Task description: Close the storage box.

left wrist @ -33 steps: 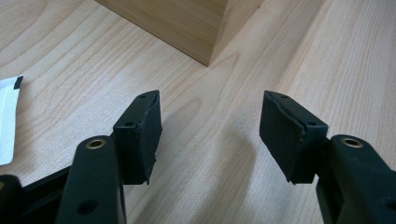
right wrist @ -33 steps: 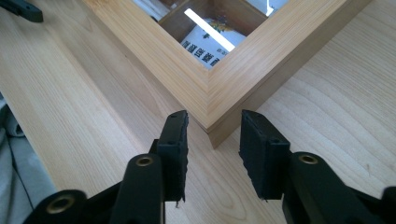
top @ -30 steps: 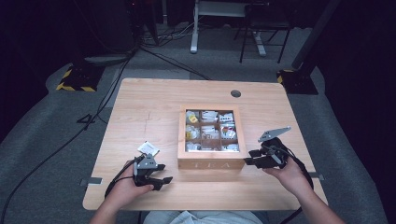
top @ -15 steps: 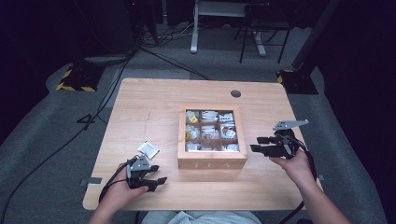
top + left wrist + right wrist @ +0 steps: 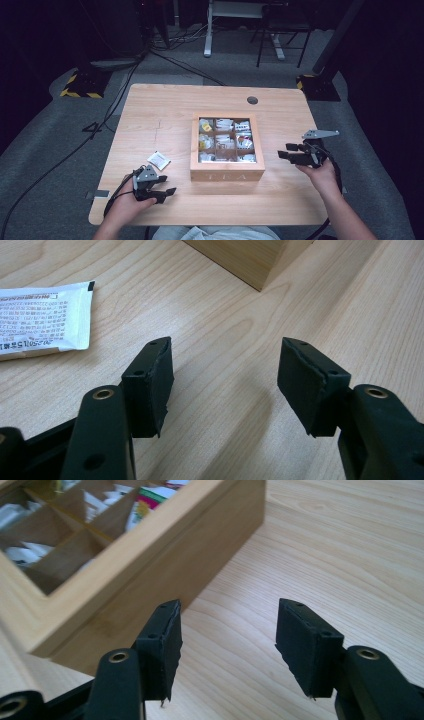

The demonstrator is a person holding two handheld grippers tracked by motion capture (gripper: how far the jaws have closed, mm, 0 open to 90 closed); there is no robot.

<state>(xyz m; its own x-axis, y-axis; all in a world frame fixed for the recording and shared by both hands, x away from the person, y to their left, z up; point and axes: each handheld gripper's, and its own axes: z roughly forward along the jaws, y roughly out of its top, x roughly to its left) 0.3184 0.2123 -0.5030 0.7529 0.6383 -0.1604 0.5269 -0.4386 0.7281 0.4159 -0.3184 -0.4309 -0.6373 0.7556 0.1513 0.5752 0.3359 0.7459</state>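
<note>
A wooden tea box (image 5: 227, 172) with a windowed lid and several compartments of tea bags sits mid-table; its side wall (image 5: 165, 555) fills the upper left of the right gripper view. A white tea sachet (image 5: 159, 160) lies to the box's left, also the sachet (image 5: 42, 320) in the left gripper view. My left gripper (image 5: 165, 192) rests near the front left edge, open, nothing between its pads (image 5: 150, 385). My right gripper (image 5: 287, 154) hovers right of the box, pointing at it; its jaws have just been opening and stand open with bare wood between them (image 5: 227, 645).
The light wooden table (image 5: 165, 115) has a round cable grommet (image 5: 252, 100) at the back right. Beyond it are a dark floor with cables (image 5: 115, 90), a yellow-black striped base (image 5: 80, 85) and desk legs (image 5: 207, 35).
My right gripper has drawn away from the box's front right corner to the right and slightly back, jaws wider. The left hand has slid slightly toward the front edge.
</note>
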